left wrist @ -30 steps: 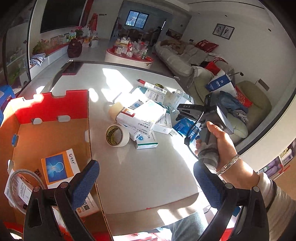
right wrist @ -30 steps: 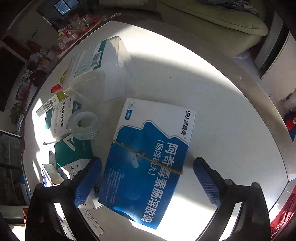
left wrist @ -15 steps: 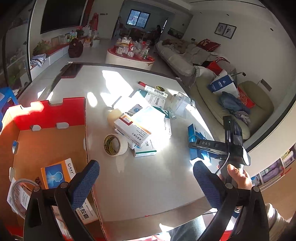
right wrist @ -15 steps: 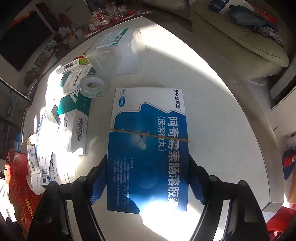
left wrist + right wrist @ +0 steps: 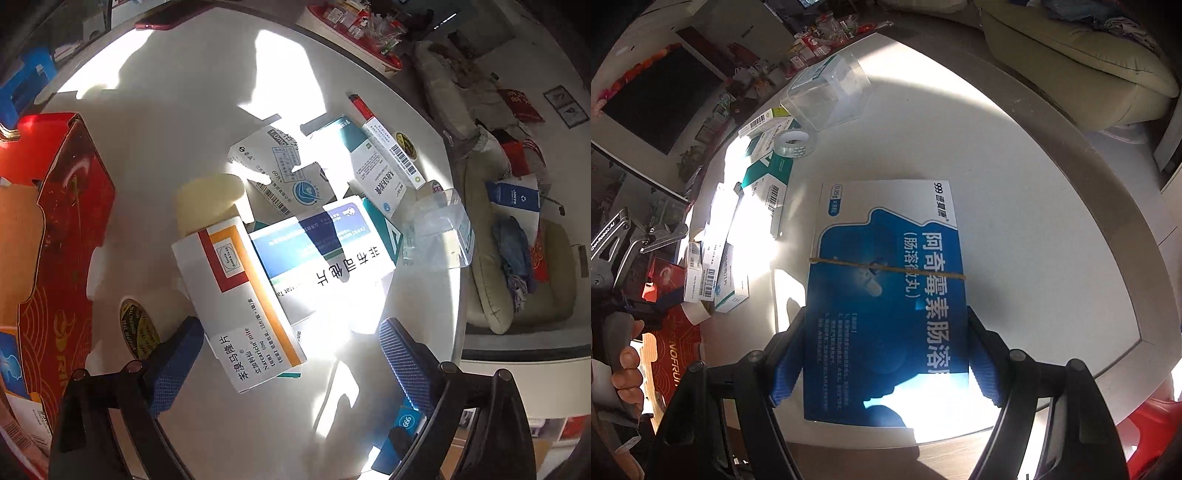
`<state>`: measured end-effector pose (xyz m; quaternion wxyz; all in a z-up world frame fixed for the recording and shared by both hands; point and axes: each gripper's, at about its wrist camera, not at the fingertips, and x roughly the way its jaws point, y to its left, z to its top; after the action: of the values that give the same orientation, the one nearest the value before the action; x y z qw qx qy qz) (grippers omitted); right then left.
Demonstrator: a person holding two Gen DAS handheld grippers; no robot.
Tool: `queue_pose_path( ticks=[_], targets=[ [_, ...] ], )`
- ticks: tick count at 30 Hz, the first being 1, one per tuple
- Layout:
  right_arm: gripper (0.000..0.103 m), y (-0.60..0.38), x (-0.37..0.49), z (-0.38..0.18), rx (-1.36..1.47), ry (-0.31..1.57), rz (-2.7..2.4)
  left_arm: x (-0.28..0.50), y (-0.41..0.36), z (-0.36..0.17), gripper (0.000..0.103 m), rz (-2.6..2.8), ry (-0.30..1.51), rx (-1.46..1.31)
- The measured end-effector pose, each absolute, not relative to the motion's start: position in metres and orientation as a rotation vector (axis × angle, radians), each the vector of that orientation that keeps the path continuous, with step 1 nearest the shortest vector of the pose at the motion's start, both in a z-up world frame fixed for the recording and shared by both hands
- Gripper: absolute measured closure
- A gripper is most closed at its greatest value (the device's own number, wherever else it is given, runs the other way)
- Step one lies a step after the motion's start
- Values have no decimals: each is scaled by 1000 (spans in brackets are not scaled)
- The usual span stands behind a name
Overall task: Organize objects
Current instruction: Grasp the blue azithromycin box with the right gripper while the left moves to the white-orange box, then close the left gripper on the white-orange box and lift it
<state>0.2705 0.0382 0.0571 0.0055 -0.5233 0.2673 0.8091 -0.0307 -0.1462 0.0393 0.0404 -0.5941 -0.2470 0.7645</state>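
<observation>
A pile of medicine boxes lies on the white round table (image 5: 166, 110). My left gripper (image 5: 291, 365) points down at the pile, its jaws wide and closing. The near end of a white box with an orange and red stripe (image 5: 240, 295) lies between them; no pad presses on it. My right gripper (image 5: 886, 365) is shut on a large blue medicine box (image 5: 886, 280) bound with a rubber band, pads pressed on its two long sides. A corner of the blue box (image 5: 402, 424) shows behind the left gripper's right finger.
A red cardboard carton (image 5: 62, 229) stands at the table's left. Two tape rolls (image 5: 207, 203) lie beside the pile, a clear plastic case (image 5: 439, 229) to its right. A clear tape roll (image 5: 795, 143) and the case (image 5: 827, 96) lie beyond the blue box. A sofa (image 5: 1071, 55) stands past the table edge.
My left gripper swung from above the carton to right over the pile and tilted down. My right gripper shut on the blue box and drew it toward the near edge.
</observation>
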Motion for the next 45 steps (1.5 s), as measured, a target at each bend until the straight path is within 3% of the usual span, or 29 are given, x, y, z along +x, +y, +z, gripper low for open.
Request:
queue_pose_path(
  ticks=[3, 5, 7, 8, 14, 23, 25, 28, 33, 36, 39, 42, 45],
  targets=[
    [26, 42, 271, 57, -1631, 886, 2546, -33, -143, 40, 8, 2372, -697, -1872],
    [26, 44, 271, 57, -1627, 908, 2549, -34, -146, 31, 20, 2320, -736, -1939],
    [26, 46, 270, 56, -1624, 930, 2551, -31, -153, 16, 48, 2231, -851, -1984],
    [26, 46, 269, 56, -1623, 938, 2552, -28, -156, 9, 54, 2195, -902, -1993],
    [26, 47, 272, 56, -1621, 937, 2578, -12, -164, 21, 57, 2232, -949, -1835],
    [26, 42, 275, 57, -1600, 870, 2608, 36, -155, 108, 58, 2409, -597, -1349],
    [26, 41, 275, 57, -1603, 864, 2607, 44, -156, 117, 67, 2373, -605, -1265],
    [26, 43, 274, 57, -1601, 880, 2598, 48, -161, 125, 68, 2303, -658, -1216],
    [27, 44, 278, 61, -1596, 910, 2611, 53, -156, 127, 68, 2321, -556, -1235],
    [27, 44, 281, 63, -1605, 884, 2614, 52, -134, 110, 63, 2335, -385, -1301],
    [27, 47, 286, 66, -1604, 880, 2610, 56, -83, 87, 48, 2351, 63, -1317],
    [27, 55, 297, 71, -1588, 889, 2615, 64, -30, 58, 46, 2242, 472, -1295],
    [27, 66, 309, 75, -1566, 916, 2611, 64, 1, 37, 45, 2165, 677, -1268]
  ],
)
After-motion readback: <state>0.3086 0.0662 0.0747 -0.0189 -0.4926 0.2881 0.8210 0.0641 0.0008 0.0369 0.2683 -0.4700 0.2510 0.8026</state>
